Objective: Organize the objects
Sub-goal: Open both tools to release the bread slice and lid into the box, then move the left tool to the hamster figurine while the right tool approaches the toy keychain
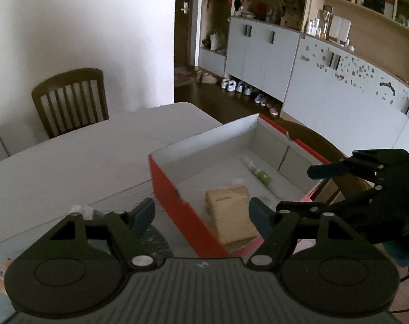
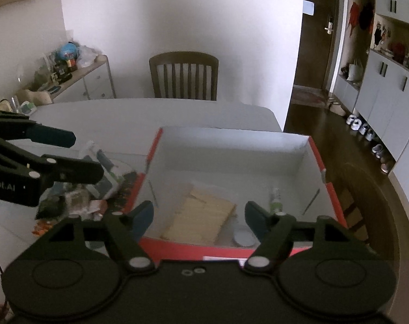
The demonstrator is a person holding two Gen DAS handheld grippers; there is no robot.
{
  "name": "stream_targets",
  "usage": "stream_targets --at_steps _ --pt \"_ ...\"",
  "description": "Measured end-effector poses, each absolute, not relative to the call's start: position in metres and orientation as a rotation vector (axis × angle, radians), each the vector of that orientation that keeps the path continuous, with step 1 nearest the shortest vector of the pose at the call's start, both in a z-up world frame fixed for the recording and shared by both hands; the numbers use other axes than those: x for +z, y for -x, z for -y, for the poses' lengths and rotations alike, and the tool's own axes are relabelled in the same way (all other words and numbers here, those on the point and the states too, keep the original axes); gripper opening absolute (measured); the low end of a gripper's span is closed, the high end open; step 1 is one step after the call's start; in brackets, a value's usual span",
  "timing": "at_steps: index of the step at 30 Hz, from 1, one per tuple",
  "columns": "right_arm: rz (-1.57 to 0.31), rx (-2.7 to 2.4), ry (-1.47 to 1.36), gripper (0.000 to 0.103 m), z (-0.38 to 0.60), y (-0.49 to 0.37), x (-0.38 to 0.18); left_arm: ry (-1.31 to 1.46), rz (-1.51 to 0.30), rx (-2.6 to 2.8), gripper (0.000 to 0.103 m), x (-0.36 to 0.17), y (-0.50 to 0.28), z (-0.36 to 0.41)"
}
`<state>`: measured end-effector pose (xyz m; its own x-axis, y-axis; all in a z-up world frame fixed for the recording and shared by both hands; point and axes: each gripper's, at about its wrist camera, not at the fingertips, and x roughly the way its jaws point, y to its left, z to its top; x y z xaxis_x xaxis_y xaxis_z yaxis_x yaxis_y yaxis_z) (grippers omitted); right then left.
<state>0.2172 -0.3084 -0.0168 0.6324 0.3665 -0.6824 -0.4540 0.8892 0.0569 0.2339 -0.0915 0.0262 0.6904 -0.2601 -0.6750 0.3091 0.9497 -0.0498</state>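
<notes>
Reading partly, white lettering on the left gripper (image 2: 69,156) body in the right wrist view, at 9 o'clock: "obot.AI", its start cut off at the frame edge.

Container: red box (image 2: 147,159), white inside, lid off, standing on the white table (image 2: 117,116).

Contents: tan flat packet (image 2: 201,217) lying on the floor of the box toward its near wall; white tube with a green label (image 2: 275,202) lying toward 3 o'clock of the packet, print too small to read; a round white lid-like item (image 2: 243,237) in the near corner.

Outside the box, at 9 o'clock: a heap of mixed packets (image 2: 96,186) against the red wall, labels not legible.

Left gripper (image 1: 201,212): fingers spread, nothing between them.

Right gripper (image 2: 199,216): fingers spread, holding nothing, poised above the near wall of the box.
</notes>
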Motion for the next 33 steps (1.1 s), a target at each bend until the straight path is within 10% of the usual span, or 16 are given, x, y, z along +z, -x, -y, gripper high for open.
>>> stream_targets --at_steps 14,33 --pt "-0.715 0.444 0.085 0.098 0.247 -0.181 -0.005 -0.038 -0.727 -0.318 0.083 0.030 -0.206 0.017" --pt "-0.748 0.446 0.094 0.100 0.156 -0.144 -0.014 0.071 -0.757 -0.261 0.101 0.004 -0.184 -0.099"
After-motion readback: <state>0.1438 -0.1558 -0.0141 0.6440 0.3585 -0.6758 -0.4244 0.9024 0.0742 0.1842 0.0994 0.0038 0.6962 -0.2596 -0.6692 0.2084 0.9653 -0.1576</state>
